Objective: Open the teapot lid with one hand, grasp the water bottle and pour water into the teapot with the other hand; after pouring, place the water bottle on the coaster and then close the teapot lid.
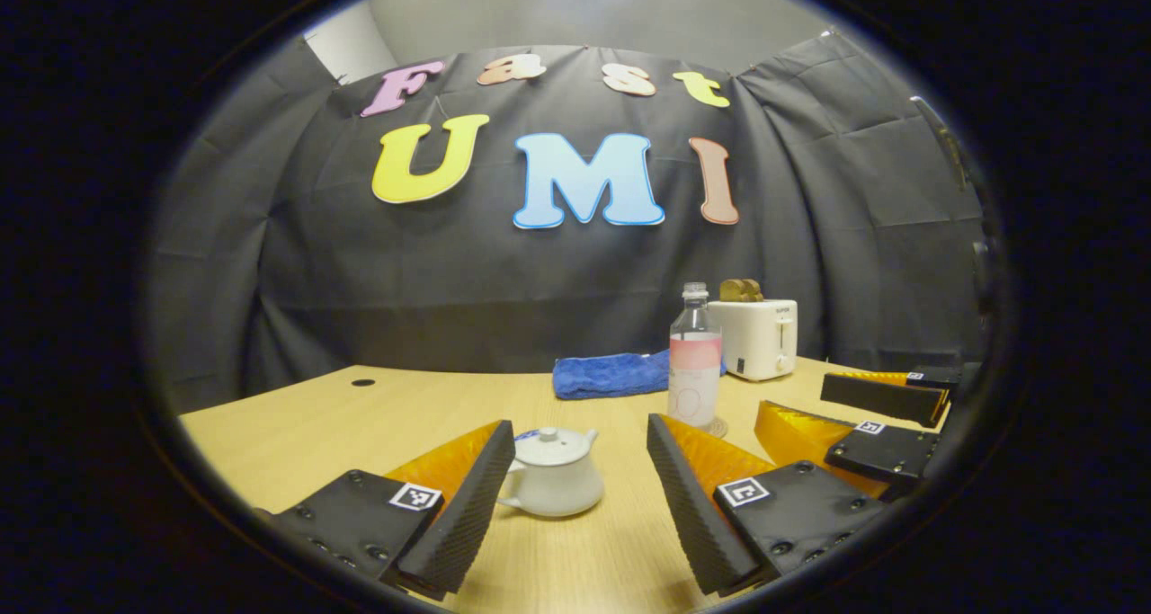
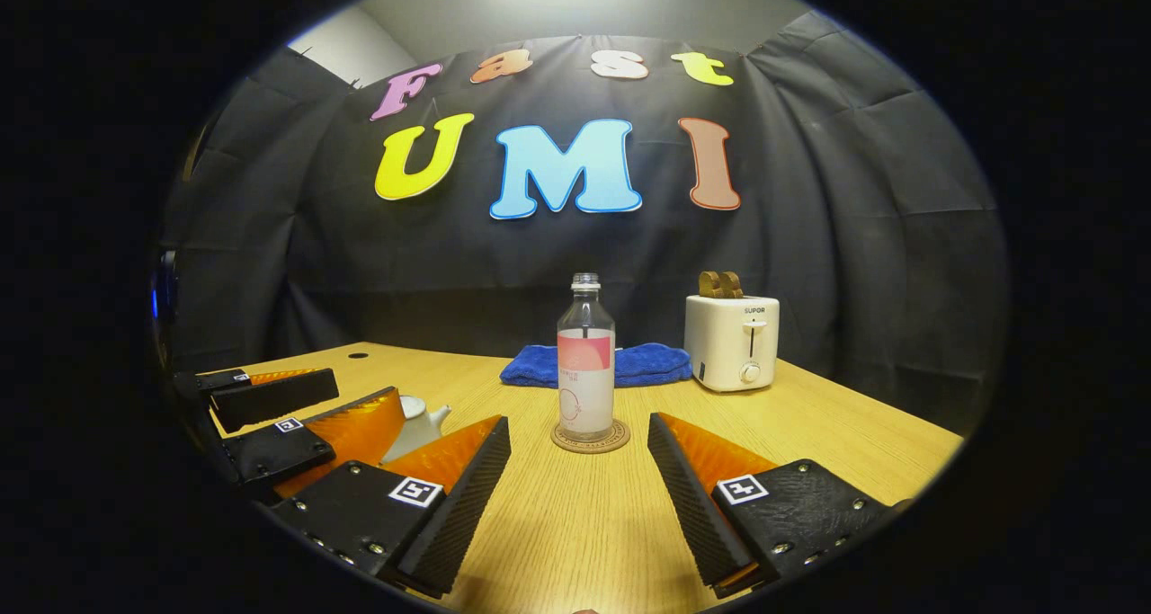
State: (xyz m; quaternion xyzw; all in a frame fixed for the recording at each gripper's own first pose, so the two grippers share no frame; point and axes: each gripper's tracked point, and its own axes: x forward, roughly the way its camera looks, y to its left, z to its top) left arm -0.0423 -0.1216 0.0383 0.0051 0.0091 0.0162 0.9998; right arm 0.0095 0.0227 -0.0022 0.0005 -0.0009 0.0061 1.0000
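Standing on a round cork coaster point(image 2: 590, 438) on the light wooden table point(image 2: 809, 416), the clear plastic water bottle point(image 2: 585, 358) with its pink-and-white label is sitting at twelve o'clock from the right gripper point(image 2: 580, 479), straight ahead of the wide gap between its fingers and well apart from them. That gripper is gaping wide and holding nothing. The bottle's label print is too small to make out, and the bottle is showing no cap.

In the left gripper view, the small white ceramic teapot point(image 1: 551, 475) with its lid point(image 1: 553, 443) on is resting between the fingers of the left gripper point(image 1: 580, 488), nearer the finger at nine o'clock, its handle just beside that finger, though I cannot tell whether they are touching. This gripper too is spread wide and gripping nothing. The bottle point(image 1: 694, 362) is standing at one o'clock beyond the teapot.

The white two-slot toaster point(image 2: 731, 340) at one o'clock from the bottle is carrying a short dark brand word on its front, and brown toast point(image 2: 719, 283) is poking from its slots. A folded blue towel point(image 2: 620, 362) is lying behind the bottle.
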